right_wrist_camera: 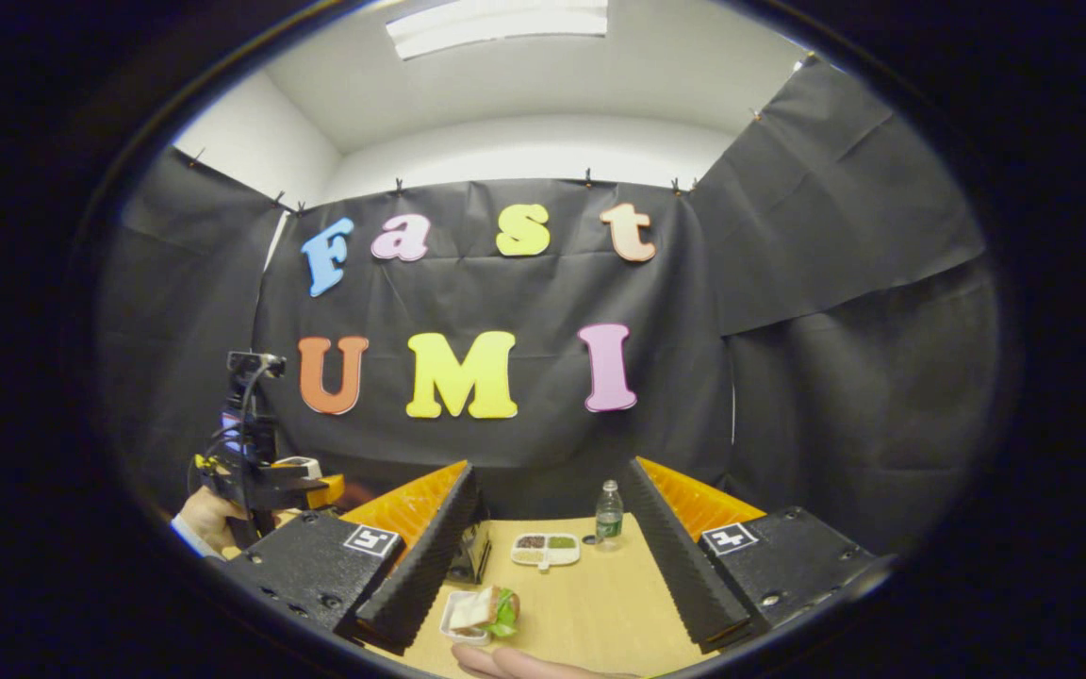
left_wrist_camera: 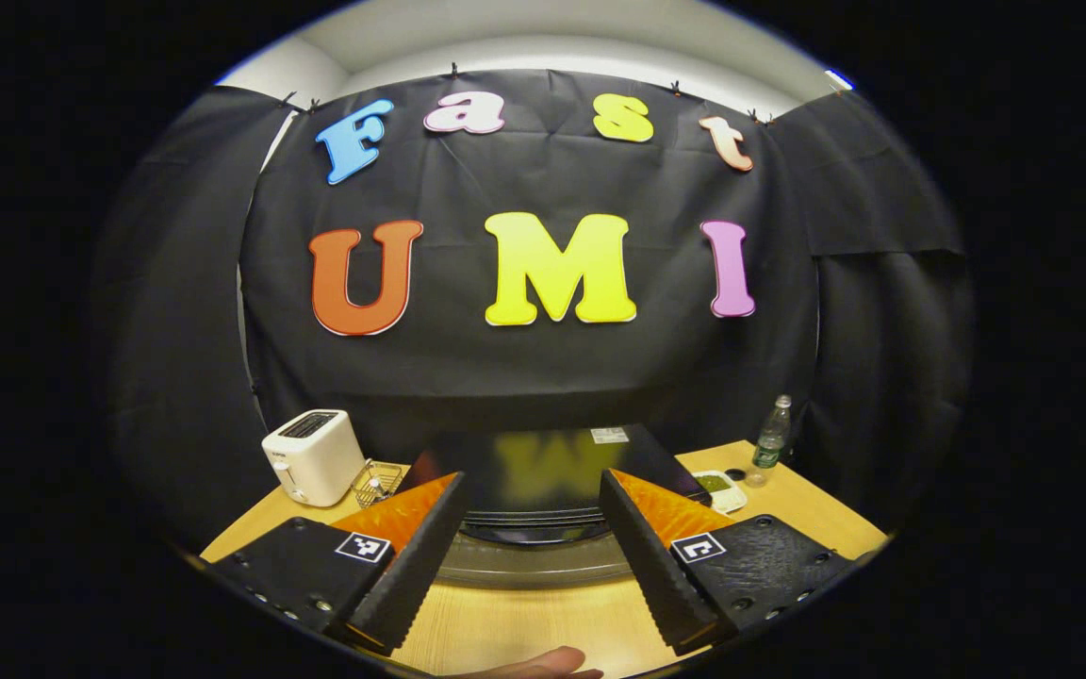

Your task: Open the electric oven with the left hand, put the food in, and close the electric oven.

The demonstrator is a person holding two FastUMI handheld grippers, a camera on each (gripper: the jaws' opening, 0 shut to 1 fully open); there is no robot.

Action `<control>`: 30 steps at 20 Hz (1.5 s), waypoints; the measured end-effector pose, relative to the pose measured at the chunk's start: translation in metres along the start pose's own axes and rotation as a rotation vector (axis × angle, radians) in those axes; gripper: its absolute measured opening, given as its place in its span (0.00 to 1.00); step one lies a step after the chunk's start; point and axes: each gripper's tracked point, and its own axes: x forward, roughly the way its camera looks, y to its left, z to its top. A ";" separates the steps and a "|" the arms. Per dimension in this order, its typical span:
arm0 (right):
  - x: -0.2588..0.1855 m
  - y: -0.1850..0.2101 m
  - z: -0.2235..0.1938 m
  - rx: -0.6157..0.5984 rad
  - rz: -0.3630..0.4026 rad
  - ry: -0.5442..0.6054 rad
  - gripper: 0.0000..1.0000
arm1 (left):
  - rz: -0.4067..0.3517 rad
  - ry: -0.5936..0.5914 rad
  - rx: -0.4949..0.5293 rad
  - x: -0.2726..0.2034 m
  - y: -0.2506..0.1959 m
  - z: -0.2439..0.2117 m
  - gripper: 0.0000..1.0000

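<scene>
Wooden table is holding the shut oven centre-far, left gripper hovering spread and empty before it, right gripper gaping over the near food, risking missing the unseen door handle.

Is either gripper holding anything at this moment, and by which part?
Nothing is held. The left gripper and right gripper both stand open, with empty space between their fingers.

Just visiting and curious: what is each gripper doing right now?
Left gripper: open, holding nothing, facing the oven.
Right gripper: open, holding nothing, above the sandwich.
</scene>
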 end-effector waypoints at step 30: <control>-0.008 -0.030 -0.031 0.055 -0.034 0.073 0.96 | -0.006 0.219 -0.013 -0.006 -0.008 -0.113 0.98</control>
